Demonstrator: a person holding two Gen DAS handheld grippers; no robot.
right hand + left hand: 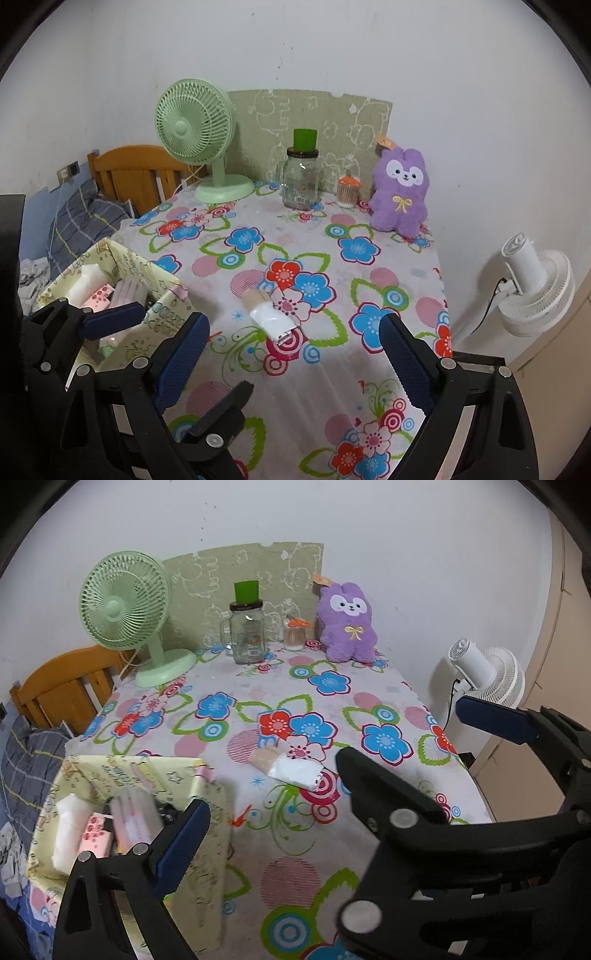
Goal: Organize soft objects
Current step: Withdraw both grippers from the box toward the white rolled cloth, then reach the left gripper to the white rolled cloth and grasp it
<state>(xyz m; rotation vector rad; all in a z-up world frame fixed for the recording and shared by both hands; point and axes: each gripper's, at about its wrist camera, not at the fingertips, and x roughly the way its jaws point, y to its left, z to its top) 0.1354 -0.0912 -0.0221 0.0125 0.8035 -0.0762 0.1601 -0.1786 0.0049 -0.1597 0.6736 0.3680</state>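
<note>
Even, soft indoor light, no glare. Strong fisheye bending with dark vignetted corners. Pale yellow patterned fabric box [207,812] beside left claw is motion-blurred.

The left gripper [295,812] is matt black plastic. Its flat, angular fingers [122,871] widen behind the pad into open, triangular frames. The finger in plain view ends in a long dark-blue pad [181,845] with a finely ribbed face and a rounded tip. Just behind the pad sit round silver pins [140,848], set flush in the black links. The right gripper [295,325] is of the same make, with black links, a blue ribbed pad on each finger and silver pins behind the pad. A pale strip [476,369] shows between two pins. The finger backs, on the side away from the pad, are plain smooth black.
</note>
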